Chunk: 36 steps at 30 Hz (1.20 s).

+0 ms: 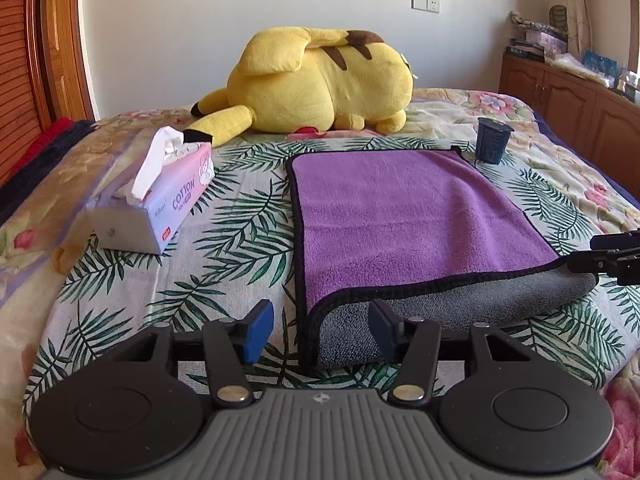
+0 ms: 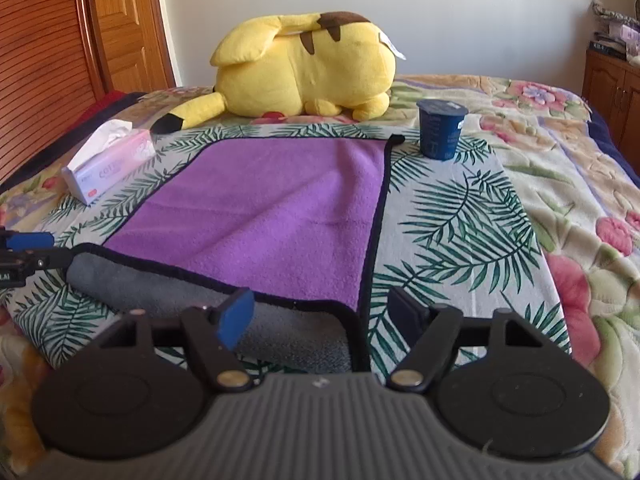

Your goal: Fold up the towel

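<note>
"COTTON" reads on the tissue box (image 1: 160, 204) left of the left gripper (image 1: 320, 330); both the left and the right gripper (image 2: 326, 316) gape at the towel (image 1: 404, 220), cup (image 2: 440, 128) beyond.

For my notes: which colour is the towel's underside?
Grey underside, clearest in the right wrist view.

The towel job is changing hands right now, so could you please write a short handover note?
Left tool: open, holding nothing, at the towel's near left corner.
Right tool: open, holding nothing, at the near right corner.
Towel: purple side up on the bed; its near edge is turned, showing the grey underside. A tissue box lies to its left, a dark cup at its far right corner, a plush toy beyond.
Done: only the near edge is turned.
Left: probably grip both near corners and fold away from you.
</note>
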### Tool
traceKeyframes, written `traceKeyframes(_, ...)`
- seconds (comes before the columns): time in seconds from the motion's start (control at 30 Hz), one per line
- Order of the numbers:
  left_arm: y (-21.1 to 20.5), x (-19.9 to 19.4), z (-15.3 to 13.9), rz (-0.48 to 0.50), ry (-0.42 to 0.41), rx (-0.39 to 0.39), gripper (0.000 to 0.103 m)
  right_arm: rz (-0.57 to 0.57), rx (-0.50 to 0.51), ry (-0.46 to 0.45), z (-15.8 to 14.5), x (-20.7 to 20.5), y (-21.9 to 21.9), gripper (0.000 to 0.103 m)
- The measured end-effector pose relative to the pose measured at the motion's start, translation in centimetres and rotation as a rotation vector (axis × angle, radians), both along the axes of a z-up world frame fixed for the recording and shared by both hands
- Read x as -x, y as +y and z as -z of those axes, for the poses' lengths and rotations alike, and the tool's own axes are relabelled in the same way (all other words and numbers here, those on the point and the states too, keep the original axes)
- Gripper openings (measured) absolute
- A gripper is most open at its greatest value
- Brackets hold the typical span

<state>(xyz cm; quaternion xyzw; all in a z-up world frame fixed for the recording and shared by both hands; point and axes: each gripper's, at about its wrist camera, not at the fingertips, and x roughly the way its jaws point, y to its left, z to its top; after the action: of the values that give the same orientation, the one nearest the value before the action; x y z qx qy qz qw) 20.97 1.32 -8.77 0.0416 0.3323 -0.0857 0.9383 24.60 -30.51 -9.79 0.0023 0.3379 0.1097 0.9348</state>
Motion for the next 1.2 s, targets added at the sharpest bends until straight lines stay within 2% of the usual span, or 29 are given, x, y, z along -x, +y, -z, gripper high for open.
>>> traceKeyframes(0.1, 0.2, -0.3, 0.3, 0.001, 0.007, 0.006, 0.030, -0.002, -0.013, 0.024, 0.3, -0.3, -0.3, 0.070)
traceKeyframes(0.27, 0.3, -0.8, 0.7, 0.012, 0.021, 0.014, 0.013, -0.008, -0.036, 0.059, 0.6, -0.7, -0.7, 0.067)
traceKeyframes(0.33, 0.4, -0.8, 0.8, 0.013, 0.029, 0.019, 0.010, -0.012, -0.048, 0.072, 0.7, -0.7, -0.8, 0.065)
traceKeyframes(0.6, 0.2, -0.7, 0.6, 0.026, 0.029, 0.028, 0.009, -0.032, -0.075, 0.102, 0.7, -0.9, -1.0, 0.053)
traceKeyframes(0.77, 0.2, -0.8, 0.8, 0.026, 0.035, 0.025, 0.000, -0.043, -0.074, 0.103, 0.5, -0.9, -1.0, 0.042)
traceKeyframes(0.83, 0.2, -0.7, 0.9, 0.025, 0.038, 0.026, 0.000, -0.049, -0.068, 0.105, 0.4, -0.9, -0.9, 0.036)
traceKeyframes(1.07, 0.1, -0.8, 1.3, 0.030, 0.054, 0.014, 0.000, -0.060, -0.065, 0.128, 0.6, -1.0, -1.2, 0.028)
traceKeyframes(1.2, 0.1, -0.8, 1.4, 0.030, 0.050, 0.017, 0.000, -0.071, -0.057, 0.133, 0.6, -1.0, -1.1, 0.020)
